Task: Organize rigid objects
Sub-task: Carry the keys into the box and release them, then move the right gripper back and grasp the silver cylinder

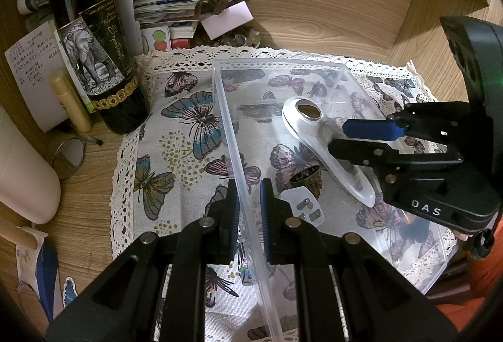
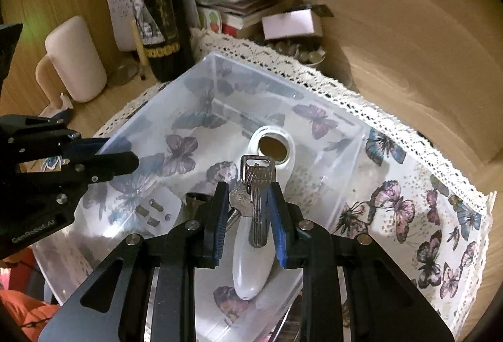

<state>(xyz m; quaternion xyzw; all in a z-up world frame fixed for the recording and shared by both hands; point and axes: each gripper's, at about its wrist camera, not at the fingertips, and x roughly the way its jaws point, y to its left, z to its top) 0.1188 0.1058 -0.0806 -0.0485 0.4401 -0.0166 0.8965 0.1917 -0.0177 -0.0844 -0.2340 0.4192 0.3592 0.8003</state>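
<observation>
A clear plastic bin (image 1: 226,121) (image 2: 217,71) sits on a butterfly cloth. In it lie a white magnifier-shaped opener (image 1: 301,125) (image 2: 251,266), a white plug adapter (image 1: 306,206) (image 2: 157,210) and a small dark brass piece (image 1: 309,180). My left gripper (image 1: 246,210) straddles the bin's left wall, its pads close to the wall on each side. My right gripper (image 2: 248,216) is over the bin, with a bunch of keys (image 2: 257,184) between its pads; the pads stand apart and the keys touch the right pad.
A dark wine bottle (image 1: 91,36) (image 2: 157,11), stacked papers and books (image 1: 166,11), a tray of coins (image 1: 232,38), a cream jug (image 2: 75,58) and a small mirror (image 1: 67,158) stand around the cloth (image 1: 176,184) on the wooden desk.
</observation>
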